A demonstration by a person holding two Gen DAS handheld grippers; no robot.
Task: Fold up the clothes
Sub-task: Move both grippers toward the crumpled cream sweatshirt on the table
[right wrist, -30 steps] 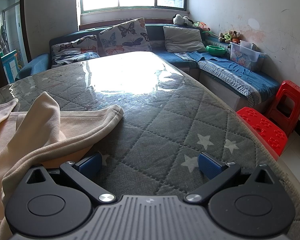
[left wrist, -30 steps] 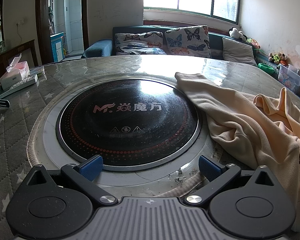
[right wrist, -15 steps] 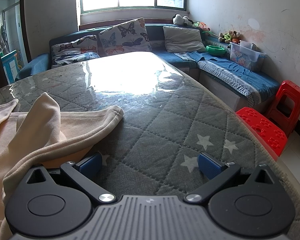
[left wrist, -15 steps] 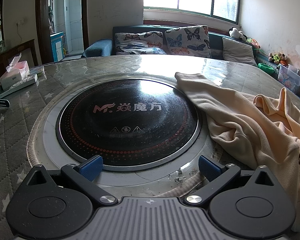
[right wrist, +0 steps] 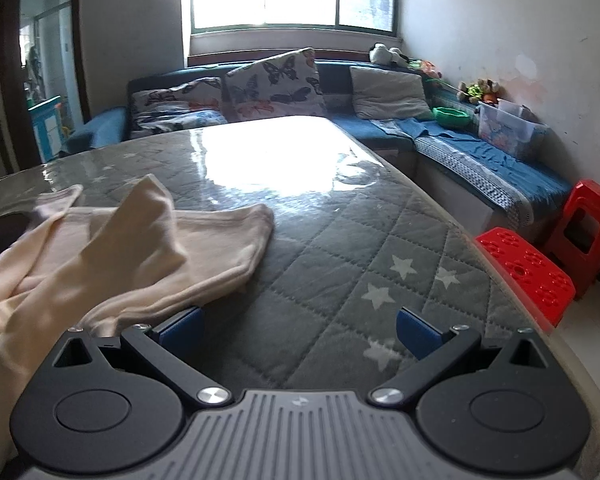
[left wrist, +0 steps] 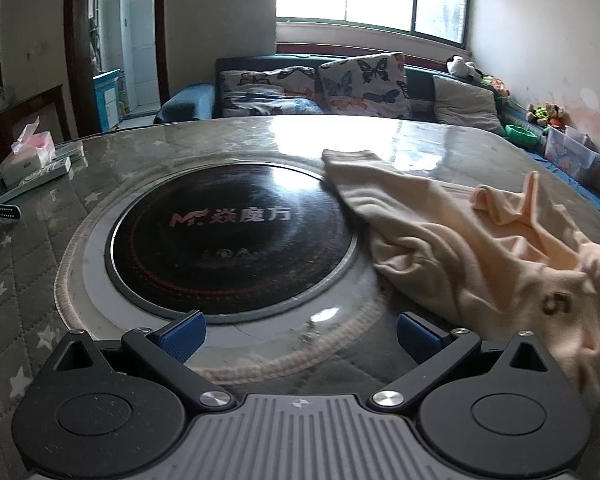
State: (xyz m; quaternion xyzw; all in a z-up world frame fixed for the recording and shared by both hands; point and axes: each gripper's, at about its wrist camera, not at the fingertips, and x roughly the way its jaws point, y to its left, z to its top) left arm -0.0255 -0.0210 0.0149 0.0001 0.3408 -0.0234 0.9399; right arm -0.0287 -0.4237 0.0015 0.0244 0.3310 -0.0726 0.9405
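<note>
A crumpled cream garment (left wrist: 472, 252) lies on the quilted table, one sleeve reaching onto the black round cooktop (left wrist: 228, 236). In the right wrist view the same garment (right wrist: 140, 248) fills the left side, a sleeve end pointing right. My left gripper (left wrist: 300, 336) is open above the cooktop's near rim, the cloth just right of its right finger. My right gripper (right wrist: 300, 332) is open over the bare quilted cover, its left fingertip (right wrist: 180, 330) at the garment's edge. Nothing sits between either pair of fingers.
A tissue box (left wrist: 28, 156) and a remote (left wrist: 32, 180) lie at the table's far left. The table edge (right wrist: 512, 292) curves on the right, with red stools (right wrist: 540, 272) beyond it. A blue sofa with cushions (right wrist: 276, 80) runs behind the table.
Both grippers have lifted and pulled back slightly, so the table appears lower and farther. The garment lies the same; both grippers remain open.
</note>
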